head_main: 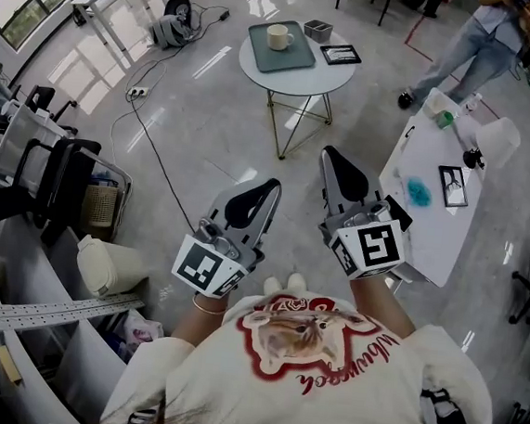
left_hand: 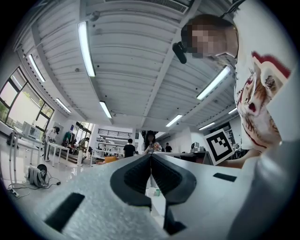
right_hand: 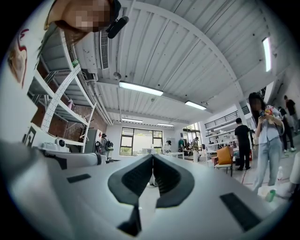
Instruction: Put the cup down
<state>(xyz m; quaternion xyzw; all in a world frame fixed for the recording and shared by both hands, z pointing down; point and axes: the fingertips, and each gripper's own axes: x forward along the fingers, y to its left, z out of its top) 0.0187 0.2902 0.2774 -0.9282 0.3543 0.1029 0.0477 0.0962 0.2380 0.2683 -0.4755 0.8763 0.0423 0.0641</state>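
A cream cup (head_main: pixel 279 36) stands on a grey-green tray (head_main: pixel 295 58) on the round white table (head_main: pixel 301 78) far ahead. Both grippers are held close to my chest, well short of that table. My left gripper (head_main: pixel 269 186) is shut with nothing between its jaws; in the left gripper view (left_hand: pixel 151 155) the tips meet against the room beyond. My right gripper (head_main: pixel 328 153) is shut and empty as well, its jaws (right_hand: pixel 153 156) closed on each other in the right gripper view. Neither gripper touches the cup.
A small grey box (head_main: pixel 317 30) and a black tablet (head_main: pixel 340 54) share the round table. A long white table (head_main: pixel 435 190) with small items stands at right. A person (head_main: pixel 475 45) stands at the far right. Cables (head_main: pixel 148 121) and a chair (head_main: pixel 59 173) are at left.
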